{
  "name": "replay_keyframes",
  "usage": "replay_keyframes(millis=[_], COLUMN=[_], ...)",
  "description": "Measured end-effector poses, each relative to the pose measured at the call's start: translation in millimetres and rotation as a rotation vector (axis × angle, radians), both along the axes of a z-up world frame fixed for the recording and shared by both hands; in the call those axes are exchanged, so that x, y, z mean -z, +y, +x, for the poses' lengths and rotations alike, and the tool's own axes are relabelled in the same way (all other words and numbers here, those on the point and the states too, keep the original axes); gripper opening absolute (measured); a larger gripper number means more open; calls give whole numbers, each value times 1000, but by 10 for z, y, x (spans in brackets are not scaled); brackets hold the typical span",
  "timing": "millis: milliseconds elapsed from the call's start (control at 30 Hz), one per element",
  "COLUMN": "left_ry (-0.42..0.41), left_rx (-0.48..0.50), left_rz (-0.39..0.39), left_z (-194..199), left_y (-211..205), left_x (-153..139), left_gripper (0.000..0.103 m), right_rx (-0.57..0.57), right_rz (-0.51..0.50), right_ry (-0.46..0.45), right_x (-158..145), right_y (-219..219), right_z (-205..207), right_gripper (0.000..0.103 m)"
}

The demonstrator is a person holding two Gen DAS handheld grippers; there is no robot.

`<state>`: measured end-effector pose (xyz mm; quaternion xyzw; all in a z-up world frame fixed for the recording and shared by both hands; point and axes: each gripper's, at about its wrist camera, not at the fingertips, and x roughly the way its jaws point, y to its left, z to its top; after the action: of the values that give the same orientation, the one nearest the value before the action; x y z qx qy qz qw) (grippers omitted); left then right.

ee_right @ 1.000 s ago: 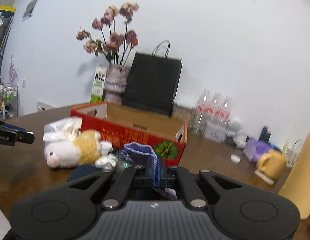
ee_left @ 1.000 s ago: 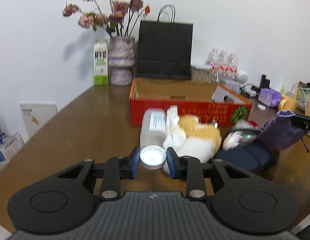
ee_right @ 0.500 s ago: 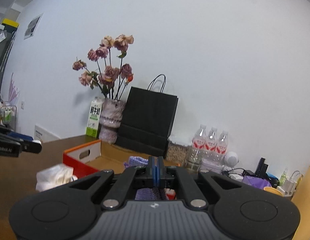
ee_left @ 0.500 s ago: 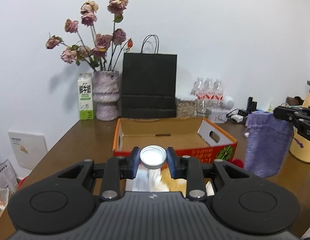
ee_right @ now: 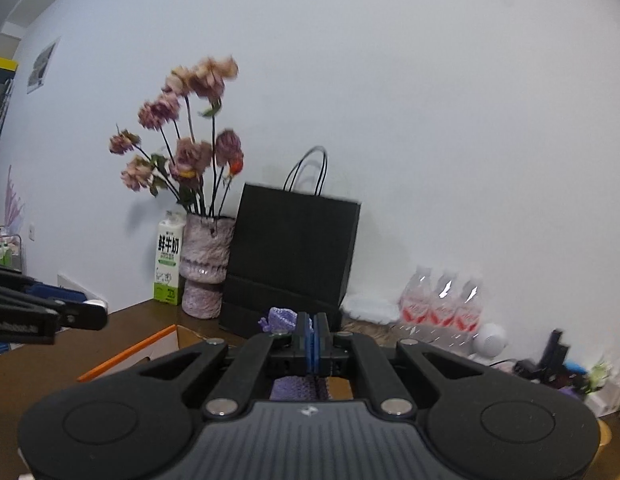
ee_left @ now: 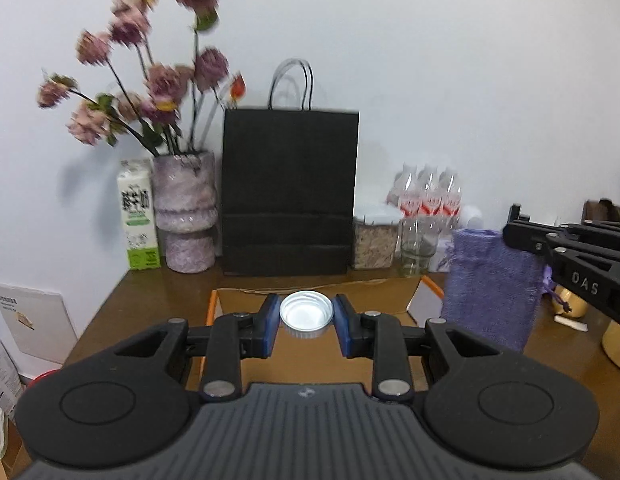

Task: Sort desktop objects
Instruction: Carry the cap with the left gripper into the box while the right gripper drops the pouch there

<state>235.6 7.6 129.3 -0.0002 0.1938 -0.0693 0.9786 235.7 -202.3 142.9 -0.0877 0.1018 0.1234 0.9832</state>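
My left gripper (ee_left: 307, 322) is shut on the white-capped plastic bottle (ee_left: 307, 316), held by its cap above the open cardboard box (ee_left: 310, 354); the bottle's body hangs out of sight below. My right gripper (ee_right: 313, 338) is shut on the purple drawstring pouch (ee_right: 284, 320). In the left wrist view the pouch (ee_left: 490, 284) hangs from the right gripper (ee_left: 510, 236) over the box's right end. In the right wrist view the left gripper (ee_right: 102, 316) shows at the far left, above the box's orange edge (ee_right: 126, 354).
Along the wall stand a milk carton (ee_left: 139, 216), a vase of dried flowers (ee_left: 186, 210), a black paper bag (ee_left: 288, 192), a jar (ee_left: 374, 240) and water bottles (ee_left: 428, 200). A yellow mug (ee_left: 570, 304) sits at the right. The brown table (ee_left: 150, 300) carries the box.
Both grippers have lifted their objects off the table and moved forward over the box. The plush toy and the tissue pack have dropped out of view.
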Motion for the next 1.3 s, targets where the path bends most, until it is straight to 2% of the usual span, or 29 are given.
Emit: replay_keyframes(millis=[167, 367, 500, 700, 767, 800, 833, 867, 900, 933, 967, 1000, 1067, 1300], left_ry=[101, 244, 310, 366, 375, 375, 369, 357, 348, 337, 322, 302, 265, 185], left_rx=[23, 8, -9, -20, -23, -28, -34, -39, -43, -46, -50, -56, -64, -92], left_rz=[34, 67, 46, 37, 41, 45, 51, 58, 59, 58, 56, 57, 59, 50], left_z=[561, 1261, 1556, 1756, 1768, 1776, 1779, 1761, 1744, 1730, 1707, 1676, 1608, 1320], left_y=[-9, 18, 92, 141, 146, 145, 139, 141, 140, 141, 145, 146, 135, 137], left_x=[183, 508, 685, 822, 860, 871, 873, 867, 853, 836, 815, 791, 732, 527], left_gripper=[29, 29, 29, 30, 37, 40, 49, 60, 67, 84, 98, 103, 103, 103], right_rx=[-58, -44, -19, -6, 11, 12, 16, 19, 18, 16, 14, 13, 5, -5], right_rz=[7, -9, -18, -24, -24, -20, -10, -4, -1, -1, -3, -4, 4, -5], right_ry=[125, 279, 356, 412, 426, 434, 445, 450, 446, 434, 423, 420, 425, 400], right_x=[236, 618, 815, 940, 966, 971, 973, 960, 952, 938, 918, 899, 863, 683], right_y=[139, 181, 163, 140, 136, 122, 110, 102, 98, 97, 100, 106, 111, 158], right_z=[536, 1299, 1695, 1968, 2021, 2038, 2054, 2053, 2039, 2014, 1983, 1957, 1903, 1577], right_gripper=[0, 1, 0, 3, 9, 19, 40, 54, 78, 92, 94, 96, 103, 103])
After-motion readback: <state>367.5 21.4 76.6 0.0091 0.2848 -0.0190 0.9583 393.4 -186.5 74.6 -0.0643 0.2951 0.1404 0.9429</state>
